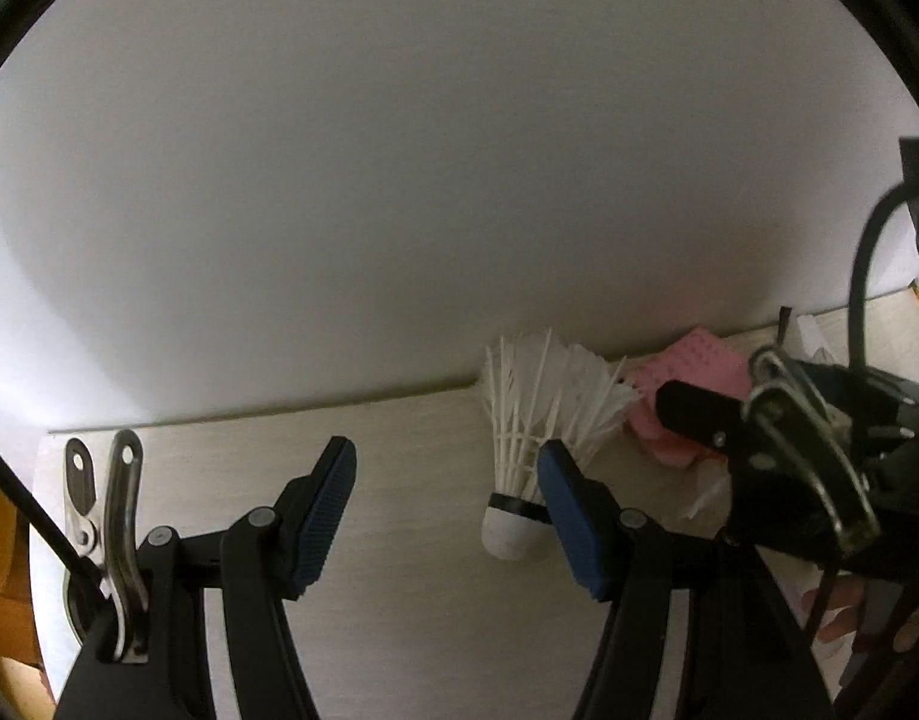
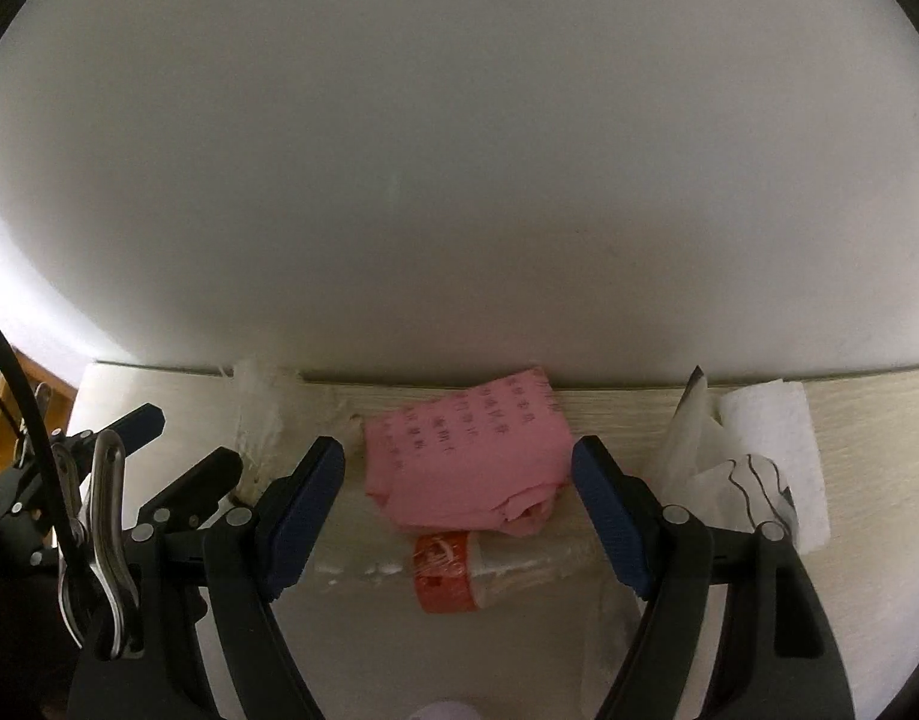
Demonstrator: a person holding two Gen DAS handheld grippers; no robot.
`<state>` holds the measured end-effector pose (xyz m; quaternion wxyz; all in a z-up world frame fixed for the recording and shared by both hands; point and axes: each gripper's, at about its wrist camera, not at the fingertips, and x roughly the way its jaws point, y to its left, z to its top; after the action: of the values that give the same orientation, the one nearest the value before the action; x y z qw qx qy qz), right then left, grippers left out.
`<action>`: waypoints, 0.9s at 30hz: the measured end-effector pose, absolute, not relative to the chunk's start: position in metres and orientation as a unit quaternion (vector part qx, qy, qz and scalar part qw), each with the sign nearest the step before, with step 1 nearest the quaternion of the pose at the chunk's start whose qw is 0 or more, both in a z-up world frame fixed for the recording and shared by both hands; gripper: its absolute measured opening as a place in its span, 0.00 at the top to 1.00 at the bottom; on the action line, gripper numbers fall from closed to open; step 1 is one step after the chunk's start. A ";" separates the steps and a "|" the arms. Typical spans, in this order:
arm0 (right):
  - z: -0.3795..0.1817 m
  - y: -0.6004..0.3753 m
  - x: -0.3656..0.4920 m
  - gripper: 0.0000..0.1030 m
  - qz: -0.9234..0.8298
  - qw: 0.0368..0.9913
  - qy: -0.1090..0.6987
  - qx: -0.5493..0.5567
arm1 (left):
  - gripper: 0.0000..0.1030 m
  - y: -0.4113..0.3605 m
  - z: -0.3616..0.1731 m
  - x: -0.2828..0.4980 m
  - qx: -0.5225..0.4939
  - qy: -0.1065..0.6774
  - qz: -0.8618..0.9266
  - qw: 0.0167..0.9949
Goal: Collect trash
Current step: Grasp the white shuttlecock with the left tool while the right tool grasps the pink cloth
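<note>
A white shuttlecock [image 1: 522, 462] lies on the pale table by the wall, just left of my left gripper's right finger. My left gripper [image 1: 444, 471] stands open over bare table with nothing between its fingers. In the right wrist view a crumpled pink paper [image 2: 468, 459] with printed characters lies against the wall, and a clear plastic bottle with a red label [image 2: 459, 567] lies in front of it. My right gripper [image 2: 456, 462] is open and hangs around the pink paper without touching it. That pink paper [image 1: 696, 372] also shows at the right of the left wrist view.
A white wall runs close behind the table [image 1: 399, 480]. White tissue [image 2: 771, 444] and crumpled clear wrapping [image 2: 711, 468] lie right of the pink paper. The shuttlecock's feathers [image 2: 261, 414] show blurred at the left. My right gripper's body [image 1: 819, 456] crowds the left view's right side.
</note>
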<state>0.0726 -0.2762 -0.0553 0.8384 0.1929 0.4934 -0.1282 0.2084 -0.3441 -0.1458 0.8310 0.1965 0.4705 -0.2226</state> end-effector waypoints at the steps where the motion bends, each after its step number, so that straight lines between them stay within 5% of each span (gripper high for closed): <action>1: -0.057 -0.277 0.074 0.22 -0.128 0.839 0.492 0.194 | 0.35 -0.346 -0.146 0.208 0.200 0.467 -0.225 0.832; 18: -0.066 -0.275 0.086 0.24 -0.144 0.851 0.472 0.179 | 0.27 -0.343 -0.148 0.210 0.198 0.459 -0.231 0.835; 20: -0.065 -0.274 0.085 0.35 -0.153 0.853 0.470 0.167 | 0.19 -0.341 -0.147 0.211 0.184 0.479 -0.242 0.824; 24: -0.062 -0.267 0.084 0.68 -0.154 0.855 0.474 0.148 | 0.19 -0.339 -0.155 0.206 0.205 0.488 -0.241 0.814; 27: -0.061 -0.269 0.083 0.74 -0.151 0.853 0.469 0.173 | 0.19 -0.341 -0.166 0.203 0.224 0.500 -0.242 0.801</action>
<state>0.0827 -0.2691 -0.0611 0.8528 0.1725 0.4693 -0.1505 0.2031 -0.3412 -0.1662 0.8006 0.2241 0.5004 -0.2417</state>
